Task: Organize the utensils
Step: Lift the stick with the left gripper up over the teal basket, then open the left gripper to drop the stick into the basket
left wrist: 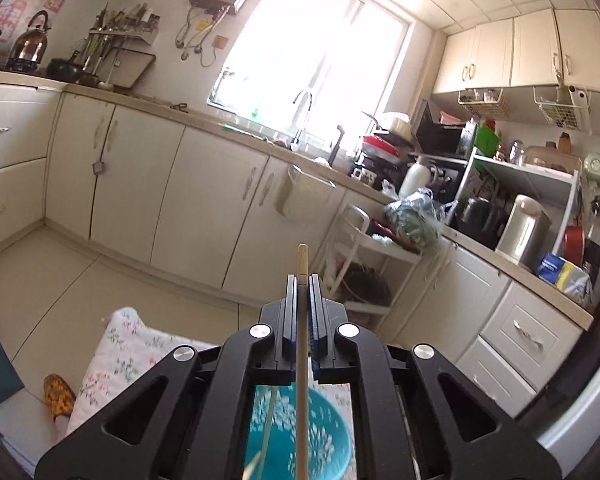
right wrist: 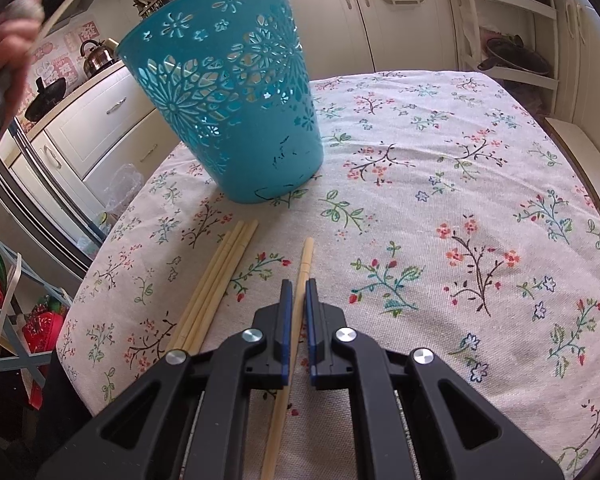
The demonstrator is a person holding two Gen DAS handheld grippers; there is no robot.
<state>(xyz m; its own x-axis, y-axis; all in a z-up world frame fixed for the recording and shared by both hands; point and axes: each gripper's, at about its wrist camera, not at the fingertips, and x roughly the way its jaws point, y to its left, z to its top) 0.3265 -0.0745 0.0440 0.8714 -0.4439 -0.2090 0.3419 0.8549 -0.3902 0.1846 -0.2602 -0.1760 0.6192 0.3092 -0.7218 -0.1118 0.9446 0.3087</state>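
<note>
High above the floral-clothed worktop (right wrist: 440,168), the left gripper (left wrist: 302,280) has its fingers pinched on one chopstick (left wrist: 302,264); its view looks across the kitchen, with the teal basket (left wrist: 296,432) below. Only the right wrist view shows the right gripper (right wrist: 299,284) clamping a single chopstick (right wrist: 306,256) lying on the cloth, four loose chopsticks (right wrist: 224,276) just left, the basket standing beyond them.

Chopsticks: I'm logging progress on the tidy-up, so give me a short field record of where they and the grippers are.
left gripper: shut on one chopstick, raised above the teal basket
right gripper: shut on a single chopstick lying on the floral tablecloth
loose chopsticks: bundle on the cloth, left of the right gripper
basket position: upright on the cloth, beyond the chopsticks
</note>
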